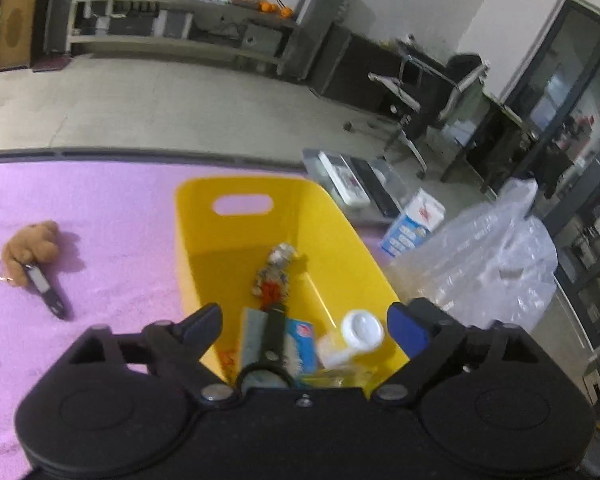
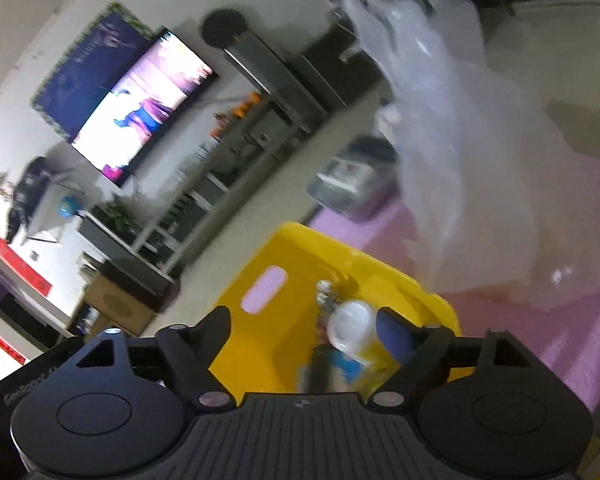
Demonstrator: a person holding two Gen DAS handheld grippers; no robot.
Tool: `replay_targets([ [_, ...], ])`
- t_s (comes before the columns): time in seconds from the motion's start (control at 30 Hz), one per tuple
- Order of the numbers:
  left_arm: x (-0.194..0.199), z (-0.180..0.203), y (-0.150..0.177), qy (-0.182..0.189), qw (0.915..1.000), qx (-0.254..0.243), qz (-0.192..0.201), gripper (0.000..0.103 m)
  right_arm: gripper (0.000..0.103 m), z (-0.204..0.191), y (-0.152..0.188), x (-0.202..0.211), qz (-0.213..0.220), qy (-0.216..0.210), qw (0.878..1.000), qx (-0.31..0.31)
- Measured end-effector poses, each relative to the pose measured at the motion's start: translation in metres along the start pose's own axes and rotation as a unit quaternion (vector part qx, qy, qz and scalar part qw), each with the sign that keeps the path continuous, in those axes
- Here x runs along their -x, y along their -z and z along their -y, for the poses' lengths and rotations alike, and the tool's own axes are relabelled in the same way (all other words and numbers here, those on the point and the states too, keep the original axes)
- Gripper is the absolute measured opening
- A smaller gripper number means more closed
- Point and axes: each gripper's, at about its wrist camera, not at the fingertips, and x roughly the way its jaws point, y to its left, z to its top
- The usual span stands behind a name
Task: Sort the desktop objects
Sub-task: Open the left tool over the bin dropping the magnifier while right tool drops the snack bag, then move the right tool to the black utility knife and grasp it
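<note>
Left gripper over near end of yellow bin, jaws spread wide, nothing between them; white-capped bottle lies in bin just inside right finger; crumpled wrapper and blue packet also in bin; right gripper above same bin, jaws spread, empty, view blurred; brown plush toy and dark thermometer-like stick touching on purple cloth, well left of bin; clear plastic bag right of bin.
</note>
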Motion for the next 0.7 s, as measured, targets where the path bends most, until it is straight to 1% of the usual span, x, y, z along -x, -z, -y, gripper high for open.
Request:
replay_targets([
  [0.07,0.009,-0.01,-0.002,-0.011,0.9998,-0.001,0.015,0.09,0.084,-0.012,0.007,0.002,0.015,-0.021,0.999,0.02],
  [0.2,0.03,-0.042,-0.003,-0.051,0.9979,-0.001,0.039,0.09,0.085,-0.035,0.018,-0.001,0.028,-0.057,0.996,0.069],
  [0.37,0.051,-0.1,0.002,-0.113,0.9919,0.011,0.056,0.09,0.085,-0.078,0.043,-0.013,0.032,-0.09,0.984,0.151],
  [0.5,0.06,-0.15,0.011,-0.17,0.983,0.027,0.063,0.09,0.085,-0.101,0.065,-0.024,0.014,-0.099,0.974,0.203],
  [0.57,0.061,-0.172,0.016,-0.193,0.9785,0.037,0.062,0.09,0.085,-0.113,0.078,-0.034,0.0,-0.1,0.969,0.225],
  [0.63,0.06,-0.194,0.021,-0.209,0.9746,0.051,0.061,0.09,0.085,-0.123,0.091,-0.041,-0.006,-0.1,0.964,0.248],
  [0.7,0.058,-0.215,0.025,-0.218,0.9718,0.065,0.062,0.09,0.085,-0.13,0.104,-0.042,-0.006,-0.097,0.957,0.275],
])
